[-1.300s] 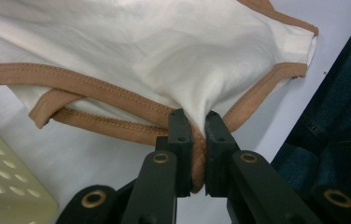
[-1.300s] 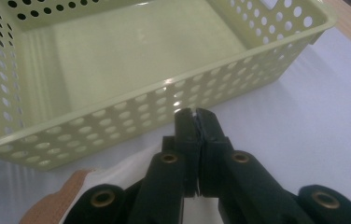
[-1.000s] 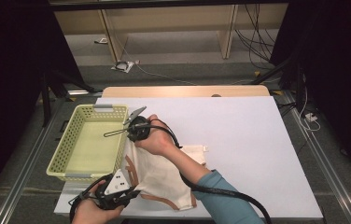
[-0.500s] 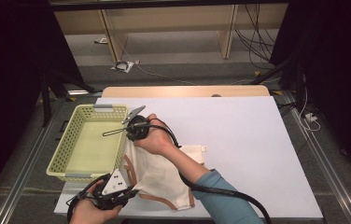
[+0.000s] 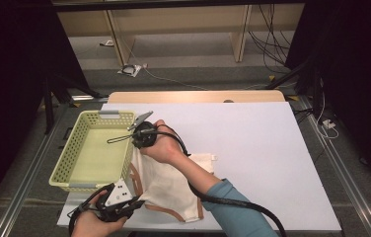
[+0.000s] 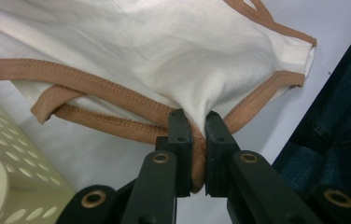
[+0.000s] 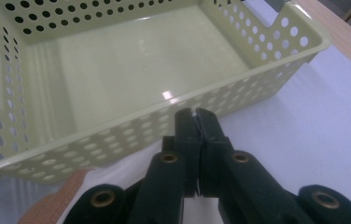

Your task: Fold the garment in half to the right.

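Observation:
A white garment (image 5: 173, 180) with brown trim lies bunched on the white table, just right of a pale yellow perforated basket (image 5: 64, 165). My left gripper (image 5: 135, 202) sits at the table's near edge. In the left gripper view it (image 6: 197, 123) is shut on the garment (image 6: 155, 56) at its brown-trimmed hem. My right gripper (image 5: 139, 143) hangs beside the basket's right wall, over the garment's far left corner. In the right gripper view its jaws (image 7: 194, 114) are pressed together with a thin white sliver of cloth between the tips. The empty basket (image 7: 257, 74) lies beyond them.
The basket (image 6: 5, 177) stands at the table's left side. A wooden strip (image 5: 193, 96) runs along the table's far edge. A black cable (image 5: 233, 202) trails along the person's right sleeve. Metal rails (image 5: 25, 192) flank the table.

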`<move>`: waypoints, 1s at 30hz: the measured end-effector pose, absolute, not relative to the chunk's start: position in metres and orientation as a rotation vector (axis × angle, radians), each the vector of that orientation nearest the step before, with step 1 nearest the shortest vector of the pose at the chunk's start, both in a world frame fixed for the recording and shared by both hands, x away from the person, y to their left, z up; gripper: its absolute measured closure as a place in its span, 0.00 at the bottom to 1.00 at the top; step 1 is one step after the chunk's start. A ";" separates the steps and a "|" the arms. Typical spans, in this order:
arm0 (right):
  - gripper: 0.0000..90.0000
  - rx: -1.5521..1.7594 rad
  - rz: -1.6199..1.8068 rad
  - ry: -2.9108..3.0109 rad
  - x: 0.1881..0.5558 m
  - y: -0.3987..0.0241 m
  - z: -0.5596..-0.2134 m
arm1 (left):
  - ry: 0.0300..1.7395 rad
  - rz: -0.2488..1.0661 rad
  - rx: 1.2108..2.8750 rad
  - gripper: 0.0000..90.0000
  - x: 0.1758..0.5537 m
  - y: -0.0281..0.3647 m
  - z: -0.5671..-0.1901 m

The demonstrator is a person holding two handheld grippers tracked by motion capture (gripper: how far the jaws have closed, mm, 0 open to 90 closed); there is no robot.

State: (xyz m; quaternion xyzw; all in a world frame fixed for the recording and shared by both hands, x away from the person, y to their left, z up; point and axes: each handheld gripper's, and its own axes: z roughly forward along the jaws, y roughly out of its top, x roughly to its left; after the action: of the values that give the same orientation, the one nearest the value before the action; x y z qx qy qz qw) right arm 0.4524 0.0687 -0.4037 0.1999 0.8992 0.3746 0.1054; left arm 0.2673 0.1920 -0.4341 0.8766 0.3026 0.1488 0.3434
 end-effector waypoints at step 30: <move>0.99 0.668 1.158 2.600 0.450 0.042 -0.414 | 0.684 0.415 2.356 0.92 0.270 0.173 -0.438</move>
State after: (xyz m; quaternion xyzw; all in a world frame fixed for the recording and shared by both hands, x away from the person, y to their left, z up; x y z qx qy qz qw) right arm 0.4500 0.0420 -0.4138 0.2270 0.8841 0.3937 0.1088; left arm 0.2702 0.1729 -0.4385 0.8968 0.2603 0.1578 0.3210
